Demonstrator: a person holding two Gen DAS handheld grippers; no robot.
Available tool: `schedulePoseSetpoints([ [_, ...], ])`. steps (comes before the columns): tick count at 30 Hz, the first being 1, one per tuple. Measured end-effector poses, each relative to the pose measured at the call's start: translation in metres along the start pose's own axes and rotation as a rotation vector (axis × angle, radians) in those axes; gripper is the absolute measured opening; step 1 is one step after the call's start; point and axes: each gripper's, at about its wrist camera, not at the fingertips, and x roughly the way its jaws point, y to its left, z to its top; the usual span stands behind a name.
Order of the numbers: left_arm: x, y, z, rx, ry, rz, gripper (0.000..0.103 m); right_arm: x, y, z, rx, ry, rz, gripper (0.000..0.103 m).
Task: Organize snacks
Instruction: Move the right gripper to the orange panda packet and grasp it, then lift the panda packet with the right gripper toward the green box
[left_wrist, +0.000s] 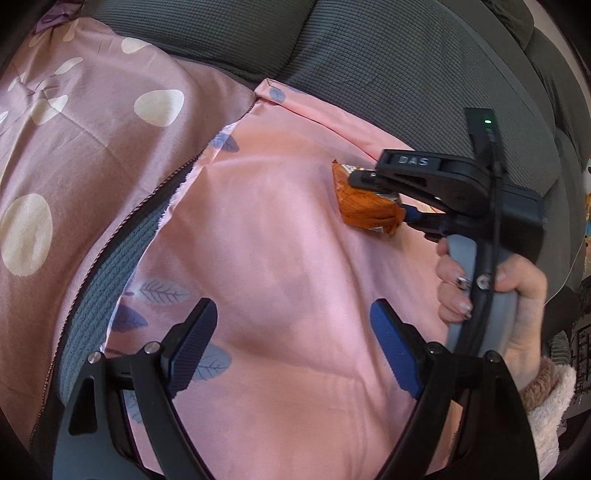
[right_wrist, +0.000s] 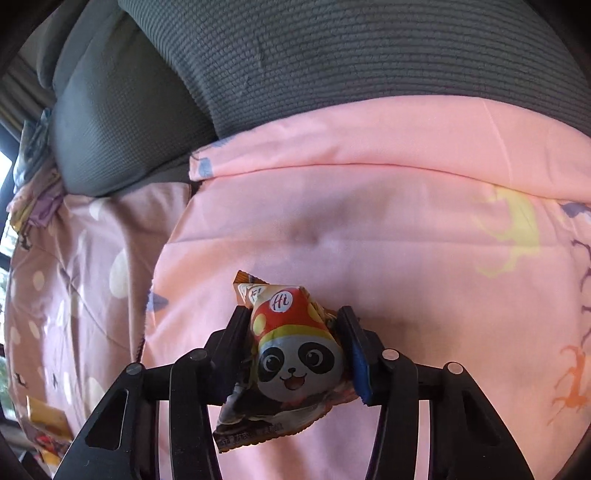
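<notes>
The right tongs (right_wrist: 293, 343) are closed on a panda snack pack (right_wrist: 291, 354), one blue-padded finger pressing each side, the pack's crimped end sticking forward past the tips. From the left wrist view the same pack (left_wrist: 365, 205) shows as an orange wrapper pinched in the right tongs (left_wrist: 373, 184), just above a pink cloth (left_wrist: 280, 258), with the person's right hand (left_wrist: 517, 306) wrapped around the grey handle. The left tongs (left_wrist: 295, 325) stand wide open with nothing between the fingers, over the same pink cloth. A mauve spotted cloth (left_wrist: 85, 147) lies beside the pink one on the left, and grey cushions (left_wrist: 369, 48) rise behind both. Another yellow pack (right_wrist: 48, 421) lies at the far left edge of the right wrist view.
</notes>
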Motion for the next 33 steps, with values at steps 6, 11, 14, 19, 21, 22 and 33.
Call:
schedulePoseSetpoints([
  [6, 0.002, -0.003, -0.003, 0.009, 0.000, -0.003, 0.085, -0.054, -0.010, -0.025, -0.018, -0.080, 0.005, 0.048],
  [11, 0.005, -0.009, -0.007, 0.027, 0.007, -0.001, 0.085, -0.104, -0.032, -0.078, -0.025, -0.115, -0.124, 0.048],
  [14, 0.009, -0.017, -0.011, 0.047, 0.021, -0.012, 0.085, -0.116, -0.047, -0.111, -0.016, -0.115, -0.194, 0.048],
  [19, 0.015, -0.035, -0.021, 0.099, 0.051, -0.029, 0.085, -0.122, -0.070, -0.150, 0.035, -0.098, -0.238, 0.048],
  [21, 0.018, -0.041, -0.026, 0.120, 0.067, -0.041, 0.085, -0.123, -0.077, -0.155, 0.038, -0.105, -0.211, 0.049],
  [22, 0.019, -0.045, -0.028, 0.129, 0.076, -0.050, 0.085, -0.125, -0.080, -0.155, 0.043, -0.106, -0.207, 0.050],
  [33, 0.027, -0.087, -0.056, 0.181, 0.182, -0.296, 0.085, -0.160, -0.109, -0.160, 0.176, -0.176, -0.031, 0.068],
])
